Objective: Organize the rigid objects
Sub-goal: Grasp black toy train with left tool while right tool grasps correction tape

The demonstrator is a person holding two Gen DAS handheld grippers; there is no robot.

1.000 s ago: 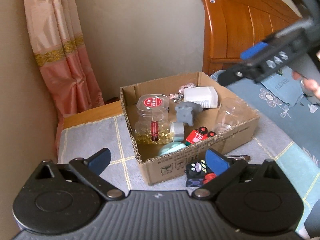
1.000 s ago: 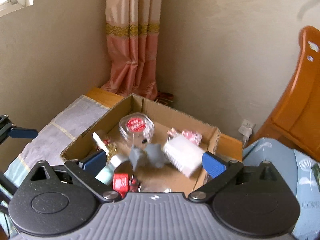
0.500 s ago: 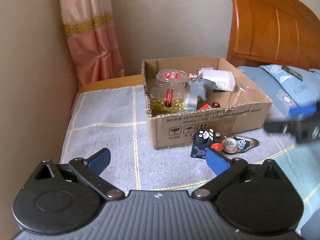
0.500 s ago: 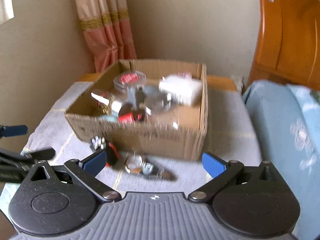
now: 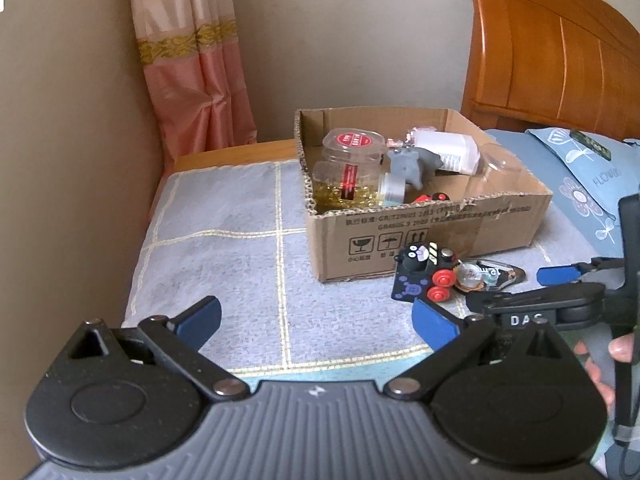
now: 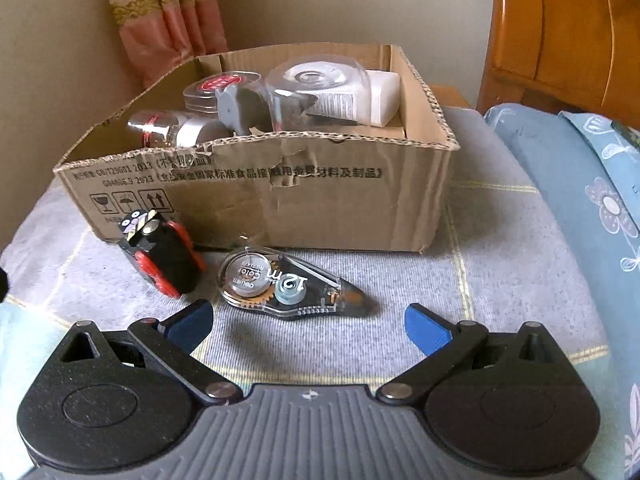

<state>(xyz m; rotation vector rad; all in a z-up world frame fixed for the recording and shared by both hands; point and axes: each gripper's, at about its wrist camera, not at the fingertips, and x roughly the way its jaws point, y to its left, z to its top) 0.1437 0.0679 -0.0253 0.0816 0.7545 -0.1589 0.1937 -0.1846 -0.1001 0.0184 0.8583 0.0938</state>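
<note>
An open cardboard box (image 5: 440,232) (image 6: 280,200) on the grey checked cloth holds jars, a grey toy, a white bottle and a clear container. In front of it lie a black toy with red wheels (image 5: 424,276) (image 6: 160,256) and a clear correction-tape dispenser (image 5: 484,276) (image 6: 280,284). My right gripper (image 6: 308,324) is open and empty, low over the cloth just before the dispenser; it also shows in the left wrist view (image 5: 560,288). My left gripper (image 5: 316,320) is open and empty, farther back on the left.
A wooden headboard (image 5: 552,60) and a blue flowered pillow (image 5: 580,184) stand on the right. A pink curtain (image 5: 192,60) hangs in the wall corner behind. Bare grey cloth (image 5: 224,240) lies left of the box.
Both grippers have pulled back from over the box and come down. The right one now sits low in front of the tape dispenser. Both stay open.
</note>
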